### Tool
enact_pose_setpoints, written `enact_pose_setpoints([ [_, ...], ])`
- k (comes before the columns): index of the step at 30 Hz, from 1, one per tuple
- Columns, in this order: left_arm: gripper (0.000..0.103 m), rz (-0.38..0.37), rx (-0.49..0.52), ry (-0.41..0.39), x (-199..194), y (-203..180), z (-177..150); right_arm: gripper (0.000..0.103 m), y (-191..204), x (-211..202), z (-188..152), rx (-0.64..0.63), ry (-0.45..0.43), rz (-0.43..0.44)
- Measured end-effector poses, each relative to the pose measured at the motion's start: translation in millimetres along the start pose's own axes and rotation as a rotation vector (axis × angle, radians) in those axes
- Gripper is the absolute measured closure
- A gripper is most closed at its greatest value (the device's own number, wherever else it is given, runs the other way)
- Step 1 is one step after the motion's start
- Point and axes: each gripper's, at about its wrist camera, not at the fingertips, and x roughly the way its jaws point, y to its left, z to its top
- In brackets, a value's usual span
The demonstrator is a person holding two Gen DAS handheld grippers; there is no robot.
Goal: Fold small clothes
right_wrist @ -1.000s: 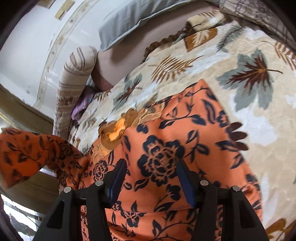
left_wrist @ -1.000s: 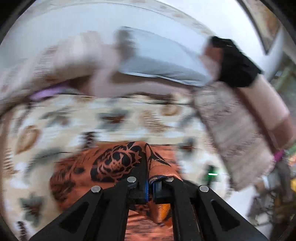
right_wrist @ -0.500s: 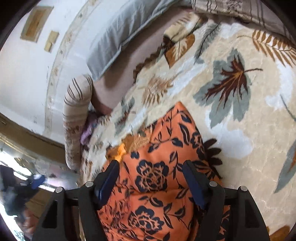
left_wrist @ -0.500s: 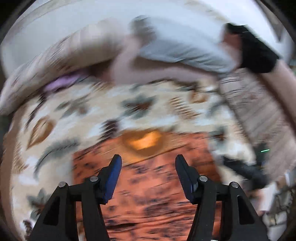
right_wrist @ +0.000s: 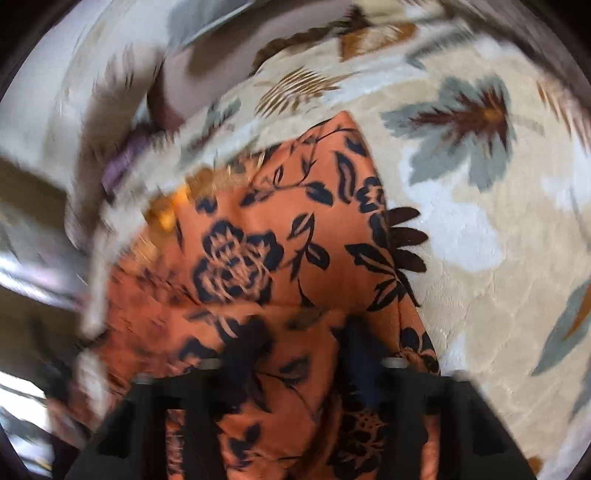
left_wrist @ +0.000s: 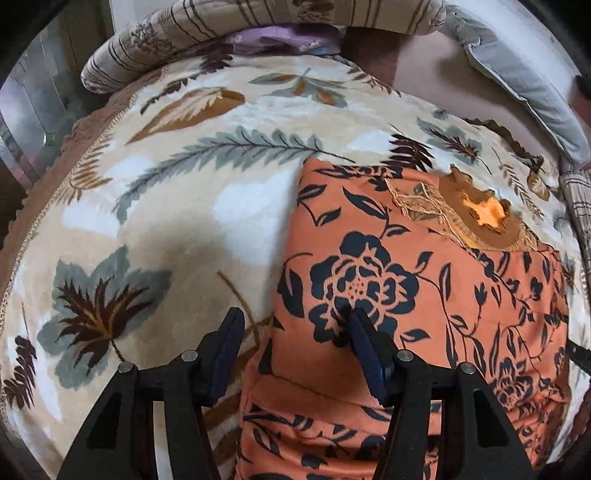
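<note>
An orange garment with a dark blue flower print [left_wrist: 424, 280] lies flat on the leaf-patterned blanket [left_wrist: 166, 206], its gold embroidered neckline [left_wrist: 480, 214] at the far end. My left gripper [left_wrist: 295, 332] is open and empty, straddling the garment's left edge. In the blurred right wrist view the same garment [right_wrist: 258, 251] fills the middle. My right gripper [right_wrist: 299, 350] is open low over the cloth, with a fold of fabric between its fingers.
A striped bolster [left_wrist: 258, 33] and a purple cloth [left_wrist: 280, 37] lie at the head of the bed. A grey pillow [left_wrist: 517, 74] lies at the far right. The blanket's brown edge [left_wrist: 48, 155] drops off on the left.
My left gripper let go of the orange cloth a second ago, opened, and shifted to the garment's left edge. My right gripper stayed open and has swung closer over the garment.
</note>
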Motion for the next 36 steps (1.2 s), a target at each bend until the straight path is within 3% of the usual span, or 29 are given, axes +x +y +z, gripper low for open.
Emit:
enact_pose_setpoints([
  [3, 0.059, 0.024, 0.026, -0.030, -5.4, -4.1, 3.5, 0.090, 11.2, -8.5, 0.4, -0.053, -0.062, -0.034],
  [6, 0.059, 0.031, 0.016, -0.087, -14.7, -3.7, 9.1, 0.091, 19.8, -38.1, 7.9, -0.091, -0.231, -0.062],
  [10, 0.059, 0.049, 0.001, -0.168, -27.9, -3.4, 13.3, 0.091, 12.3, -59.9, 16.9, -0.031, -0.359, -0.078],
  [12, 0.059, 0.069, 0.015, -0.172, -25.1, -9.4, 12.1, 0.091, 1.8, -47.1, 24.1, 0.018, -0.317, -0.101],
  [15, 0.059, 0.081, 0.063, -0.127, -11.1, -22.3, 5.6, 0.086, -24.2, -4.2, 27.6, 0.143, -0.088, -0.112],
  [18, 0.059, 0.103, 0.098, -0.115, 0.4, -31.6, -0.5, 0.085, -34.9, -15.2, 30.5, 0.203, -0.106, -0.054],
  [24, 0.058, 0.147, 0.123, -0.072, 14.1, -36.3, -2.1, 0.081, -37.9, -59.9, 28.2, 0.235, -0.318, 0.000],
  [27, 0.058, 0.169, 0.145, -0.067, 16.1, -40.9, -1.2, 0.081, -19.0, -49.5, 24.4, 0.151, -0.261, 0.120],
  [29, 0.054, 0.190, 0.162, -0.059, 17.6, -43.8, -1.7, 0.081, 0.8, -27.2, 25.7, 0.087, -0.185, 0.139],
  [32, 0.044, 0.219, 0.163, -0.050, 18.7, -41.4, 0.2, 0.080, 14.5, 17.1, 22.3, 0.047, -0.022, 0.036],
  [36, 0.044, 0.170, 0.116, -0.047, 7.7, -33.0, 3.0, 0.080, 25.8, 14.6, 18.5, 0.015, -0.058, 0.012],
])
